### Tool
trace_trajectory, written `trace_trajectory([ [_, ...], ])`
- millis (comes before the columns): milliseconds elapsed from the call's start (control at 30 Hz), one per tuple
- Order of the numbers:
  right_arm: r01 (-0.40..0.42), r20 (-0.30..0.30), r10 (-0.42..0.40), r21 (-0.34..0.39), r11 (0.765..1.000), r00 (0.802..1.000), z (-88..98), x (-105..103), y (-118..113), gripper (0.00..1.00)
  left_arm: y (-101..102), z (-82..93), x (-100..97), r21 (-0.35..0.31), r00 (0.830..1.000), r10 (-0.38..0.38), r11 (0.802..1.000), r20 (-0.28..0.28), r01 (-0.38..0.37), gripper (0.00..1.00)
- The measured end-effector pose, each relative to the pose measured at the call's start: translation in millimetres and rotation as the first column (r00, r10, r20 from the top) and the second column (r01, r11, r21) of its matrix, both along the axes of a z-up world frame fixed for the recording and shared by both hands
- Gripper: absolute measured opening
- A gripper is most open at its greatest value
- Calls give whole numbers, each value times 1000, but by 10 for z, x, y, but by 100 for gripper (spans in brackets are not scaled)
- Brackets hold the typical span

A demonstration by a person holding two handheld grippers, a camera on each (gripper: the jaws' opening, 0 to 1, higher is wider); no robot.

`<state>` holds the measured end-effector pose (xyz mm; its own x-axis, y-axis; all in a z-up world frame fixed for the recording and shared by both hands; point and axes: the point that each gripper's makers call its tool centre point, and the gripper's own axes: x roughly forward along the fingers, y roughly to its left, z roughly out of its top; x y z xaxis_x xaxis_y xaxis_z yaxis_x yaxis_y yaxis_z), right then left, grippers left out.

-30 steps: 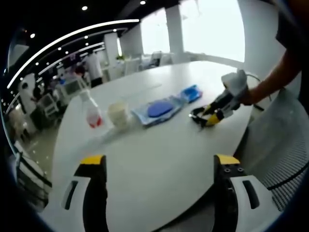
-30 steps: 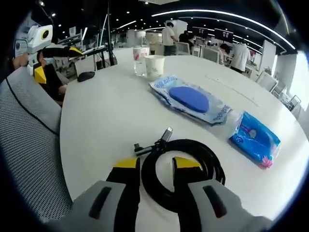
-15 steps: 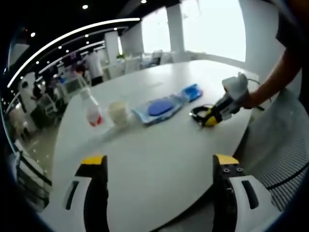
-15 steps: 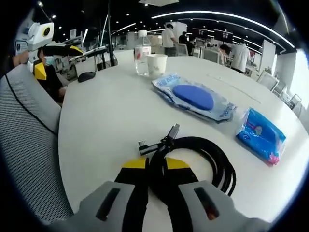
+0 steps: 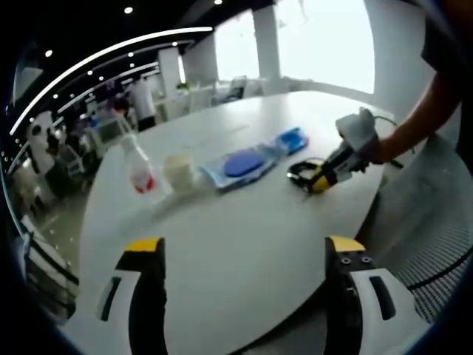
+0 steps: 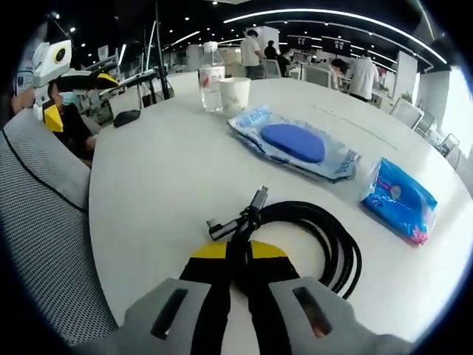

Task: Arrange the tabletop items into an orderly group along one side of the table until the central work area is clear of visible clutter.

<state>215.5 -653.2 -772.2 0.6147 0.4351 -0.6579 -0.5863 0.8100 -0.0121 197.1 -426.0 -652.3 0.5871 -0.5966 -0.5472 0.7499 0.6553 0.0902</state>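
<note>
Right tool clamps black cable coil, apparently lifted.

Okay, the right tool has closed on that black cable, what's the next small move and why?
Probably lift the coiled black cable slightly and carry it toward the row of the blue pouch, tissue pack, paper cup and bottle. The right tool looks shut on it, and the cable lies apart from that row.
</note>
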Motion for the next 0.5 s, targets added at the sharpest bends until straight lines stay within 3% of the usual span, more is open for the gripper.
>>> trace_trajectory([
  [500,-33,23,34,-49,998,999,191,-86,-52,4,-19,15,-11,-9,1000,-11,1000,2,11,85],
])
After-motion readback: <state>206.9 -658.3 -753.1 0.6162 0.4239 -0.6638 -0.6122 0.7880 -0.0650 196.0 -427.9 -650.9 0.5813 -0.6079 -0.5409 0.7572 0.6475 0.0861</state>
